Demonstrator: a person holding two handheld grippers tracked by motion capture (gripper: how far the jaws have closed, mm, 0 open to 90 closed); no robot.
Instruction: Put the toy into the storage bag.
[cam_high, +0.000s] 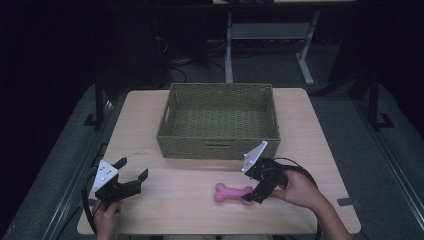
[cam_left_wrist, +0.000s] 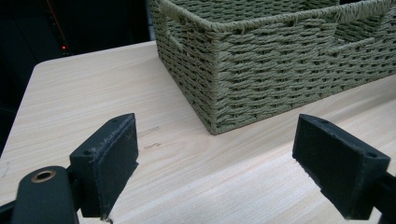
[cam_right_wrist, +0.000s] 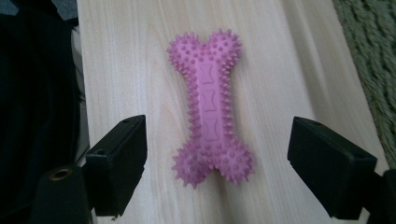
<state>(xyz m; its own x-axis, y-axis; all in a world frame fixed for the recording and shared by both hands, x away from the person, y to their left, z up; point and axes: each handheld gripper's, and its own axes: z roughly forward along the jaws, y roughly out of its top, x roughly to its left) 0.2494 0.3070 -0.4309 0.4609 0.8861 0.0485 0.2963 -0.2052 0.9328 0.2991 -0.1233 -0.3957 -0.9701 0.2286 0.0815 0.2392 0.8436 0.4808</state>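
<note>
From above, your right gripper (cam_high: 256, 187) hangs over the near end of the pink bone toy (cam_high: 233, 193), which lies on the table (cam_high: 165, 205) before the basket (cam_high: 218, 121). Its own view adds the alignment: jaws wide, empty, straddling the toy's (cam_right_wrist: 208, 102) near knob; lower straight, then close. Your left gripper (cam_left_wrist: 219, 163) waits wide open, empty.

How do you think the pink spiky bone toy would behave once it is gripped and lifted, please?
The pink bone toy looks like moulded rubber, so probably light and slightly springy. Its nubs should resist slipping between the right tool's open jaws. Lying flat, it seems unlikely to roll.
</note>
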